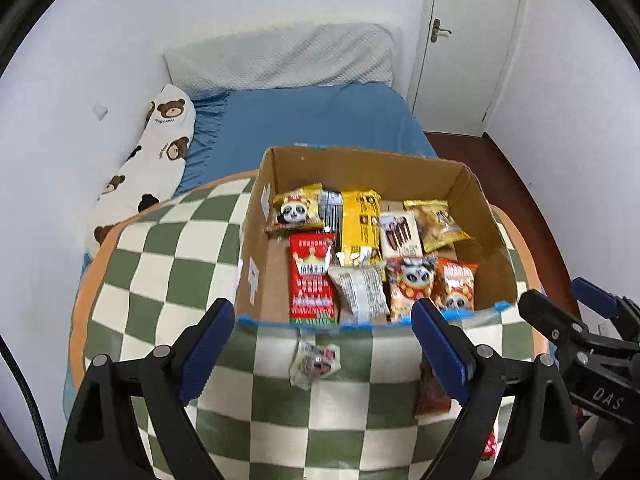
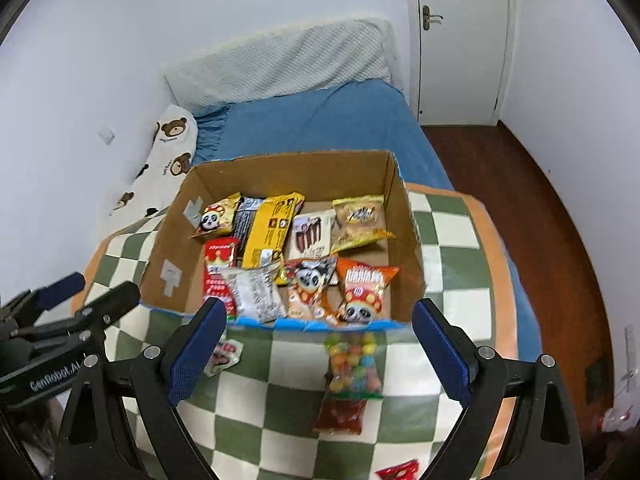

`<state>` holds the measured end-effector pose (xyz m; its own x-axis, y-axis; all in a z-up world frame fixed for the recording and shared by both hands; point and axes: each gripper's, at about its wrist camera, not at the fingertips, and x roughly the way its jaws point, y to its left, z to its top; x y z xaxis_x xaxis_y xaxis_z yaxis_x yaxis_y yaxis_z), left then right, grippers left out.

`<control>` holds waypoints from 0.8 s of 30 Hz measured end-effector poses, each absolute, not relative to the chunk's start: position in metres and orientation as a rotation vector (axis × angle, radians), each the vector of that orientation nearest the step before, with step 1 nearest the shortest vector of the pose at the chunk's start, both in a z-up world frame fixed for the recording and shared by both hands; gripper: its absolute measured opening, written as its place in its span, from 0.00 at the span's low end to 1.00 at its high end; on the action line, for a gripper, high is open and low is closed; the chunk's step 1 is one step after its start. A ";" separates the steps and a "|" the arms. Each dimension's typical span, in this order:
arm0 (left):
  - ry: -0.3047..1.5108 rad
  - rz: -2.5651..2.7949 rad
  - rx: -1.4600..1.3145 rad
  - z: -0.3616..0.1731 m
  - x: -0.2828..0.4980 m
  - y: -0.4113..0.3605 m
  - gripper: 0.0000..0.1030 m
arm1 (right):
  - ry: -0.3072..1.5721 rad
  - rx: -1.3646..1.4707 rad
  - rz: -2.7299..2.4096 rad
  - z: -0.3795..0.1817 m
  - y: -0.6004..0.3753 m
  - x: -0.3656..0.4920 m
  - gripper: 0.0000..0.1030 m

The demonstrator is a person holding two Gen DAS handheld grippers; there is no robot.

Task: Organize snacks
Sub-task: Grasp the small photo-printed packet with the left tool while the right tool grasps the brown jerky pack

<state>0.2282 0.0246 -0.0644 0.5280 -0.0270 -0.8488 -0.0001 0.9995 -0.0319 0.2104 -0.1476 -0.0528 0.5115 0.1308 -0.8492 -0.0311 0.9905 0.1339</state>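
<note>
**Both tongs spread, empty, short of the box**

Left gripper (image 1: 322,344) and right gripper (image 2: 316,344) hover over the checkered cushion (image 2: 452,236), jaws wide apart, nothing held. Cardboard box (image 2: 288,172) sits just ahead, already holding a layer of packets.

Loose snacks left outside, on the near side of the box:
- candy bag (image 2: 354,366), multicoloured balls, dead ahead between the right fingers, long axis running away from the camera, top end touching the box's near wall.
- red packet (image 2: 342,416) directly below it, overlapping.
- small white packet (image 1: 316,364) centred between the left fingers.

My read: right takes the candy bag, closing across its short width; left is nearer the white packet.
</note>
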 end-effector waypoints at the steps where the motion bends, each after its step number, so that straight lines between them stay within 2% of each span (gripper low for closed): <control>1: 1.020 -0.011 -0.034 -0.067 0.223 0.026 0.88 | 1.041 0.127 0.102 -0.055 -0.150 0.206 0.93; 6: 1.120 0.034 0.000 -0.110 0.207 0.034 0.88 | 1.149 0.189 0.086 -0.094 -0.164 0.190 0.93; 12: 1.255 0.073 0.060 -0.176 0.206 0.047 0.88 | 1.353 0.296 0.060 -0.186 -0.182 0.179 0.93; 19: 1.331 0.007 0.251 -0.223 0.230 0.033 0.88 | 1.458 0.368 0.029 -0.261 -0.189 0.172 0.93; 24: 1.328 -0.111 0.577 -0.256 0.243 -0.005 0.88 | 1.497 0.413 0.037 -0.288 -0.187 0.172 0.92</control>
<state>0.2433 -0.0051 -0.2564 0.2573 0.2448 -0.9348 0.3961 0.8557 0.3331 0.1721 -0.1874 -0.2876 0.0864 0.2757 -0.9573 0.2282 0.9299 0.2884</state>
